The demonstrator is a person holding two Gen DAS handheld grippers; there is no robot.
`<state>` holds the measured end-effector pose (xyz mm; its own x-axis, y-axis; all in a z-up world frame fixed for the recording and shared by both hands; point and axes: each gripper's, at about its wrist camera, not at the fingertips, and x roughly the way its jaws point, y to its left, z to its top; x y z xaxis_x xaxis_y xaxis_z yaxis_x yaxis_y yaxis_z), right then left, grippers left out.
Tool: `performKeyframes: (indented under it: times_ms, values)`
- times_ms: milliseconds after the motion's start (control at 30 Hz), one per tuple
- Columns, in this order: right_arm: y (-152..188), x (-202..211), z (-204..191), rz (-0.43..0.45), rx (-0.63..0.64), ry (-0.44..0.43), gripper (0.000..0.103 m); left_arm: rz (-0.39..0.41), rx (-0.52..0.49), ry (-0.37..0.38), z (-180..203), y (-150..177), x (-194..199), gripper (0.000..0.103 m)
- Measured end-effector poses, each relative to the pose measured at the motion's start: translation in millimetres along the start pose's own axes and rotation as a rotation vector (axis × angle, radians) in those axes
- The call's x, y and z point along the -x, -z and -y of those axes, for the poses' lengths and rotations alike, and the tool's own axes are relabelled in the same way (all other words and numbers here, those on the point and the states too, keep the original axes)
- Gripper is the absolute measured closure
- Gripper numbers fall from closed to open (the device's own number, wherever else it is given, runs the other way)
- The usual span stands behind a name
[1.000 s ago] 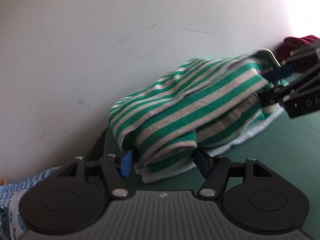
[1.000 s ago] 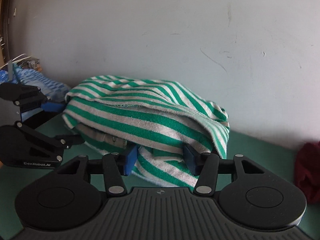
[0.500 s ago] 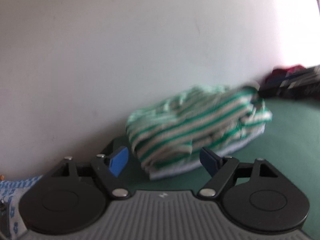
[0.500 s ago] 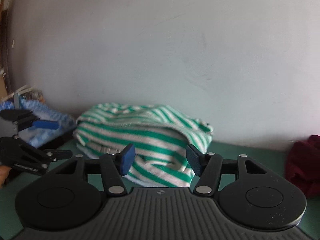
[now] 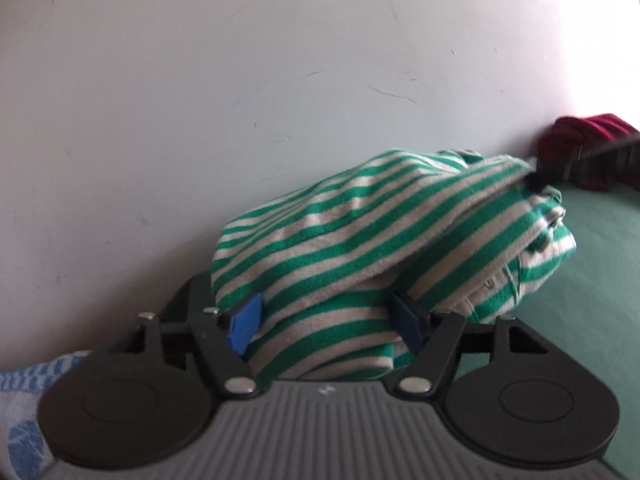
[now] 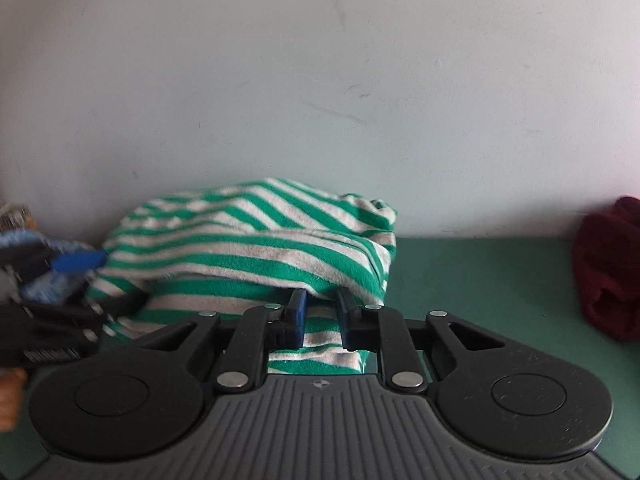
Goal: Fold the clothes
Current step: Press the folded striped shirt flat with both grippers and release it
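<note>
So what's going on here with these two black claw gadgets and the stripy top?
A person is folding clothes with a hand-held claw in each hand. Both are working on the green-and-white striped garment, bundled on the green table against the wall. The left claw straddles one end of it, closing. The right claw is closing on a fold at the other end. A dark red garment waits aside.

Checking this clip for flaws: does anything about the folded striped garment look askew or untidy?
Yes. The striped garment sits as a lumpy, uneven bundle: its top layer overhangs the lower folds and an edge bulges out at the end nearest the dark red cloth. Nothing looks damaged.
</note>
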<state>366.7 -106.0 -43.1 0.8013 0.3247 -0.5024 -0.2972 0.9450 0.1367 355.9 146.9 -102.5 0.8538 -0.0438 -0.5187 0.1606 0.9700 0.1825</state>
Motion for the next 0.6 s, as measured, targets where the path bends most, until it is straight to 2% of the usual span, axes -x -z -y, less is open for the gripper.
performKeyframes:
  times_ms: [67, 133, 233, 300, 367, 400, 433, 467, 500, 567, 600]
  values:
    - [-8, 21, 0, 0.081, 0.022, -0.006, 0.074, -0.004, 0.000, -0.004, -1, -1, -1, 0.025]
    - [-11, 7, -17, 0.055, 0.136, -0.016, 0.059, -0.008, -0.001, -0.008, -1, -1, -2, 0.024]
    - [2, -2, -28, 0.006, 0.300, 0.015, 0.056, -0.008, -0.016, -0.011, 1, 0, -5, 0.023]
    - [12, -1, -32, 0.022, 0.385, 0.040, 0.056, -0.007, -0.027, -0.011, 0, -1, -7, 0.023]
    - [17, 6, -29, 0.041, 0.388, 0.053, 0.061, -0.009, -0.027, -0.003, -2, -2, -7, 0.025]
    - [18, 7, -26, 0.050, 0.368, 0.056, 0.069, -0.009, -0.026, 0.003, -3, -3, -7, 0.026]
    - [17, 13, -21, 0.054, 0.338, 0.055, 0.093, -0.009, -0.028, 0.010, -4, -4, -6, 0.029]
    - [15, 15, -19, 0.058, 0.317, 0.048, 0.102, -0.007, -0.032, 0.017, -5, -4, -5, 0.032]
    - [14, 18, -18, 0.063, 0.297, 0.041, 0.102, -0.006, -0.036, 0.024, -6, -5, -3, 0.035]
    - [15, 20, -22, 0.071, 0.298, 0.018, 0.102, -0.002, -0.042, 0.042, -8, -4, 3, 0.056]
    - [18, 21, -28, 0.076, 0.325, 0.001, 0.103, -0.003, -0.044, 0.052, -9, -2, 6, 0.058]
